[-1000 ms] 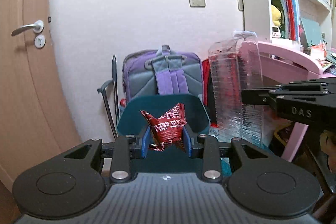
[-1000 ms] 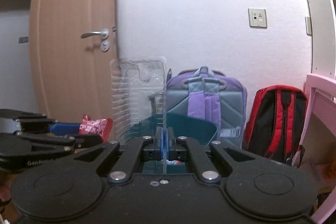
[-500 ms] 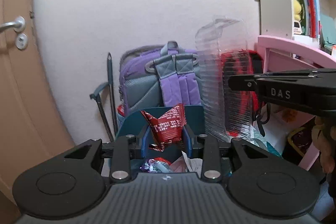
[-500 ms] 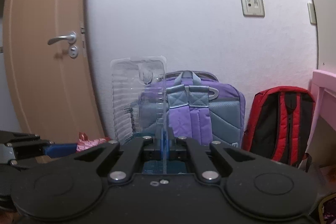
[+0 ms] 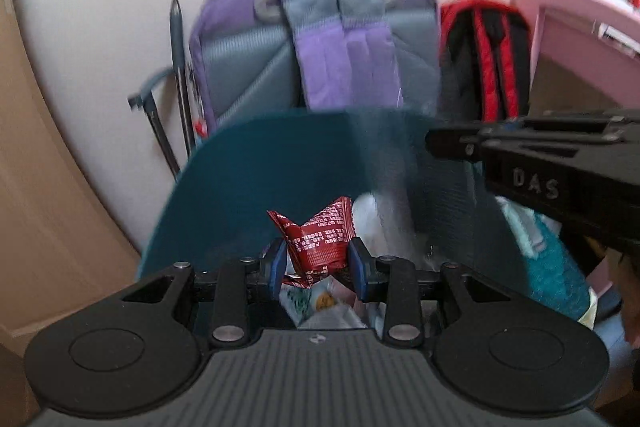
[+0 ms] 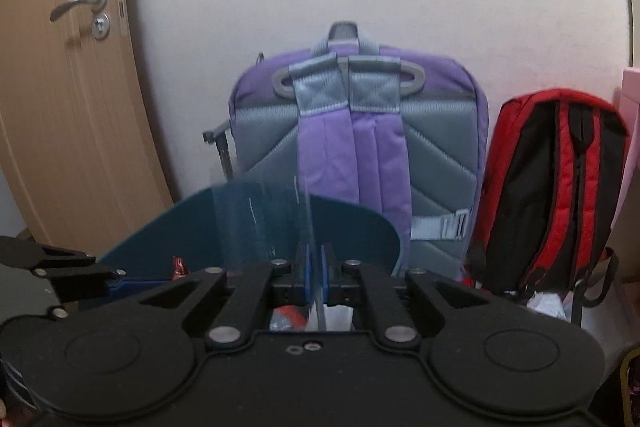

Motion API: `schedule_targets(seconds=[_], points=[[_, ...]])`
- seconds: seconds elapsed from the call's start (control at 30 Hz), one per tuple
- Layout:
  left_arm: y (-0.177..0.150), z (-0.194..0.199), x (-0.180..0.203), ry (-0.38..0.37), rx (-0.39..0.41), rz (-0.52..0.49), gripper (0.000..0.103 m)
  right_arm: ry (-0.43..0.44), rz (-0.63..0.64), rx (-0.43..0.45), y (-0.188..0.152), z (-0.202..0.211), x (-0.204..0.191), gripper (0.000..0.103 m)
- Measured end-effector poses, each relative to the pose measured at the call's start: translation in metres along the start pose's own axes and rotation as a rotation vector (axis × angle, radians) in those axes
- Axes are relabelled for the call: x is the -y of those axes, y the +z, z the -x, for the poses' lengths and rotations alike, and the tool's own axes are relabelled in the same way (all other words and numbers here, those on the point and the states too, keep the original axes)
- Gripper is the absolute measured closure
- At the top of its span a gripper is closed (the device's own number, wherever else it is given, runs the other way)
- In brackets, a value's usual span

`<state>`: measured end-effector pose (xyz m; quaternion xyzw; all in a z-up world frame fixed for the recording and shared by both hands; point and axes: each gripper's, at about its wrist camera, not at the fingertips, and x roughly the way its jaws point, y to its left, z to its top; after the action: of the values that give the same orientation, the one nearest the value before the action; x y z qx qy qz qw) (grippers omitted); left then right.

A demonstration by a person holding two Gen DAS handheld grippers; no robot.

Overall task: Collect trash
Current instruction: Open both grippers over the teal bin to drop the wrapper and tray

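Note:
A teal bin point(image 5: 248, 179) stands against the wall, with wrappers and paper lying inside it. My left gripper point(image 5: 316, 263) hangs over the bin's opening, shut on a crumpled red wrapper point(image 5: 320, 239). To its right, a clear plastic tray point(image 5: 384, 163) shows as a blur reaching down into the bin. In the right wrist view my right gripper point(image 6: 317, 267) is over the same bin point(image 6: 352, 227). Its jaws are opening, and a gap shows on both sides of the thin wall of the clear tray point(image 6: 260, 223), which sits low between the blue pads.
A purple and grey backpack point(image 6: 360, 131) leans on the wall right behind the bin. A red and black backpack point(image 6: 556, 187) stands to its right. A wooden door point(image 6: 60, 107) is on the left, a pink desk point(image 5: 580, 11) on the right, and a dark folded umbrella point(image 5: 178, 67) beside the bin.
Both grippers have come forward and down over the teal bin. The right jaws have parted and the clear tray has slid downward between them. The red wrapper stays gripped.

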<state>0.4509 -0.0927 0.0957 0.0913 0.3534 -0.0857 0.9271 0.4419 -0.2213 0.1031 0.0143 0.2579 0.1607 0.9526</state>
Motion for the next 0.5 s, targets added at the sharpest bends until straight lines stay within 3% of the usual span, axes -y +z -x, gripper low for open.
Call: schedule_targets(seconds=[0.17, 0.27, 0.4, 0.5], points=[[-0.006, -0.011, -0.002, -0.003, -0.038, 0.032, 0.068, -0.007, 0.002, -0.016, -0.005, -0.001, -0.001, 0.084], [-0.007, -0.009, -0.001, -0.005, -0.036, 0.041, 0.061, -0.006, -0.005, -0.016, -0.005, 0.003, -0.001, 0.078], [-0.006, 0.000, 0.000, -0.010, -0.015, 0.052, 0.041, -0.007, -0.003, -0.014, -0.005, 0.013, -0.003, 0.075], [-0.006, 0.012, 0.001, -0.016, 0.002, 0.059, 0.039, -0.008, -0.005, -0.004, -0.003, 0.027, -0.004, 0.073]])
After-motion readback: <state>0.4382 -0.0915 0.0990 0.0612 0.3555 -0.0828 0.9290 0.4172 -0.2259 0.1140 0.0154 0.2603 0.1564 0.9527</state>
